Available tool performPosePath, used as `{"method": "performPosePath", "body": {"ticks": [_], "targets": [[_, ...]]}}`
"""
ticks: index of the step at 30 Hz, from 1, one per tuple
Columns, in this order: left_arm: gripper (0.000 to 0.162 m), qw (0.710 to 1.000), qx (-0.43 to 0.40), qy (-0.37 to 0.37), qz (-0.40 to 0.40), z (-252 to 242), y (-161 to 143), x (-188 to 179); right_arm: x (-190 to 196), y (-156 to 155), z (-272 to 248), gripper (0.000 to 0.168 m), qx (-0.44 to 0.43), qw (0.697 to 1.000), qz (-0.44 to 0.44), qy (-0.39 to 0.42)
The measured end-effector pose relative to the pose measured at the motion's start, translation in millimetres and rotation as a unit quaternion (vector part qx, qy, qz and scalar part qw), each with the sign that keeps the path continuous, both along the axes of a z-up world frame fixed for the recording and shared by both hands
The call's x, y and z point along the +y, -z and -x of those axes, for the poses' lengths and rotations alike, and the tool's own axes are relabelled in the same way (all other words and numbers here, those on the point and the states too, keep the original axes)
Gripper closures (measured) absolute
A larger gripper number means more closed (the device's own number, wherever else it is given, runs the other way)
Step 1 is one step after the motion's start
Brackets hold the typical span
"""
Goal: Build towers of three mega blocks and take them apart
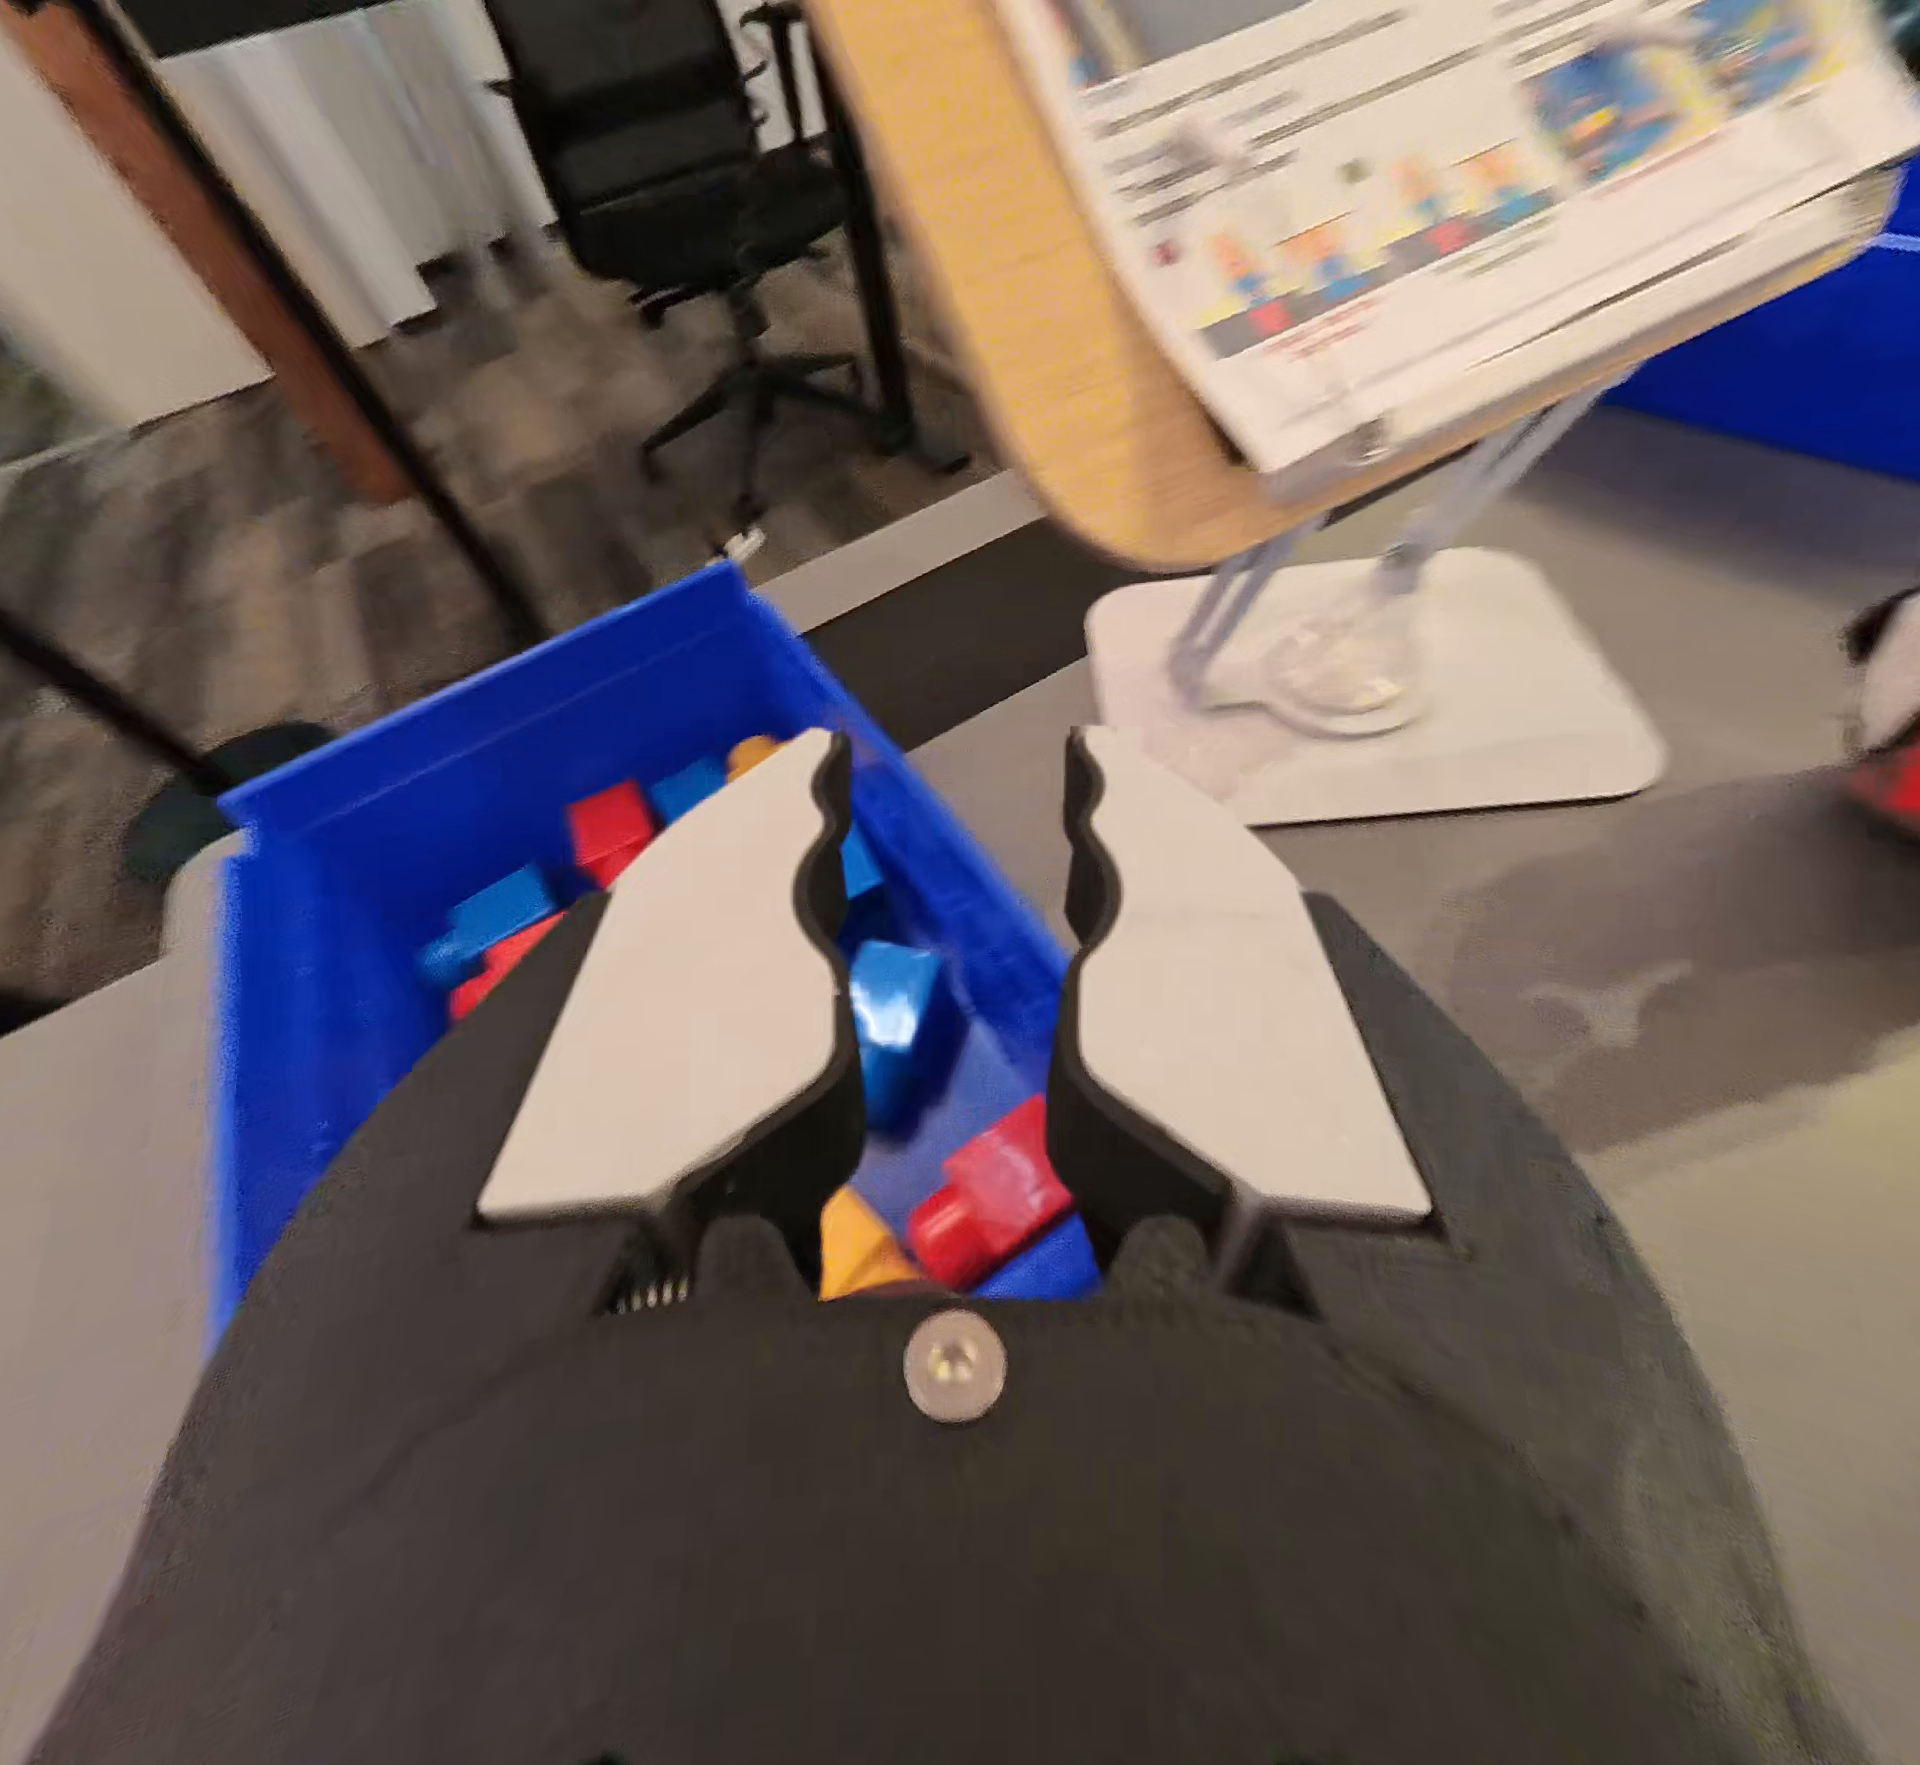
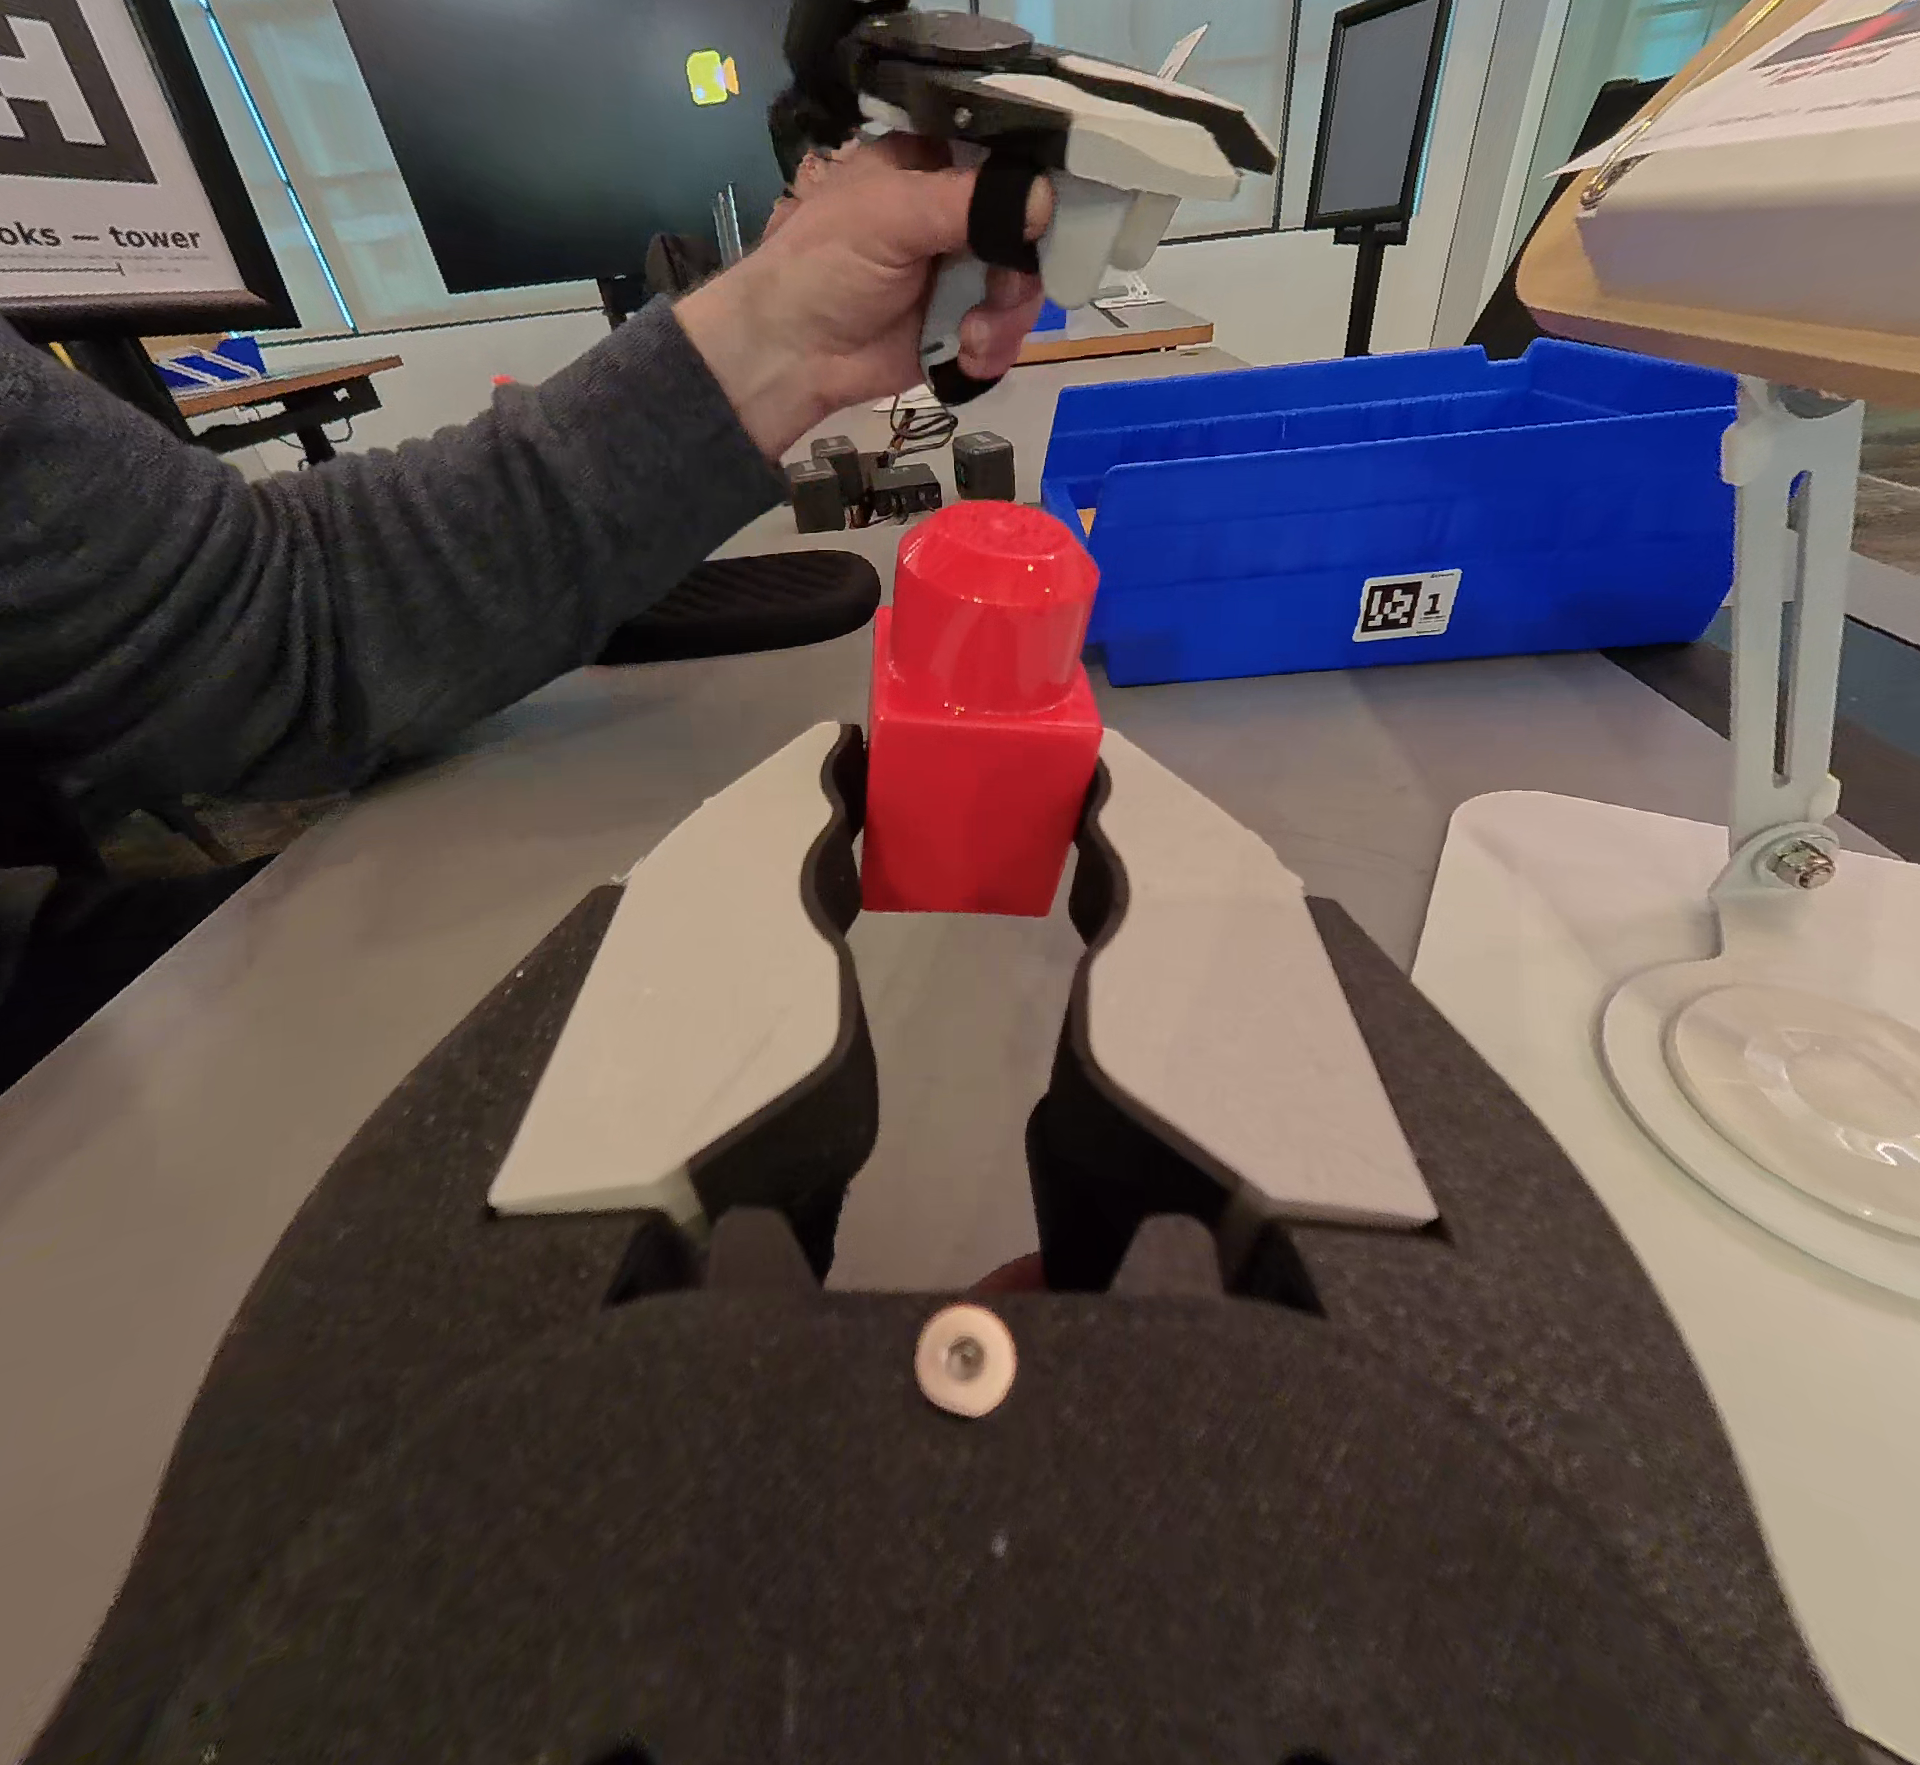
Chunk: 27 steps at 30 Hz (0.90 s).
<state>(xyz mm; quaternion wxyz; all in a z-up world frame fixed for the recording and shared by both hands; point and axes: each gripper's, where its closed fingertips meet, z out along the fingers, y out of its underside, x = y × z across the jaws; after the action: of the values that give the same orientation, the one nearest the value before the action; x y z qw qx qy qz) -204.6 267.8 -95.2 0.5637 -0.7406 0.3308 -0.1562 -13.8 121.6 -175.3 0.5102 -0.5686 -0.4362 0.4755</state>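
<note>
In the right wrist view my right gripper (image 2: 977, 780) is shut on a red mega block (image 2: 977, 728), held upright with its stud on top, just above the grey table. In the left wrist view my left gripper (image 1: 951, 770) is open and empty, hovering above a blue bin (image 1: 343, 884) that holds several red, blue and orange blocks, among them a blue block (image 1: 894, 1009) and a red block (image 1: 987, 1196). The left gripper also shows in the right wrist view (image 2: 1101, 115), held high in a person's hand above the blue bin (image 2: 1403, 531).
A white stand (image 1: 1455, 728) with a wooden board and printed sheets (image 1: 1403, 105) rises at the right; it also shows in the right wrist view (image 2: 1787, 676). Small black boxes with wires (image 2: 894, 479) lie behind the red block. A sleeved arm (image 2: 312, 552) crosses from the left. Across from one pair of fingers to the other is roughly 25 cm.
</note>
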Motion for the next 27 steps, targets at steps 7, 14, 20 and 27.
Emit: {"method": "performPosePath", "body": {"ticks": [7,14,20,27], "targets": [[0.124,0.99,0.127,-0.025,0.048,38,30,46,1,-1,-1,0.131,0.006,1.0,0.009,-0.002],[0.123,0.975,0.191,-0.024,0.111,38,73,88,-1,1,1,0.131,-0.003,1.0,0.002,-0.005],[0.125,0.957,0.226,-0.017,0.182,45,109,96,-1,0,0,0.131,0.002,1.0,0.006,-0.005],[0.135,0.923,0.307,-0.032,0.231,71,137,93,-1,0,-1,0.131,0.003,1.0,0.007,-0.006]]}}
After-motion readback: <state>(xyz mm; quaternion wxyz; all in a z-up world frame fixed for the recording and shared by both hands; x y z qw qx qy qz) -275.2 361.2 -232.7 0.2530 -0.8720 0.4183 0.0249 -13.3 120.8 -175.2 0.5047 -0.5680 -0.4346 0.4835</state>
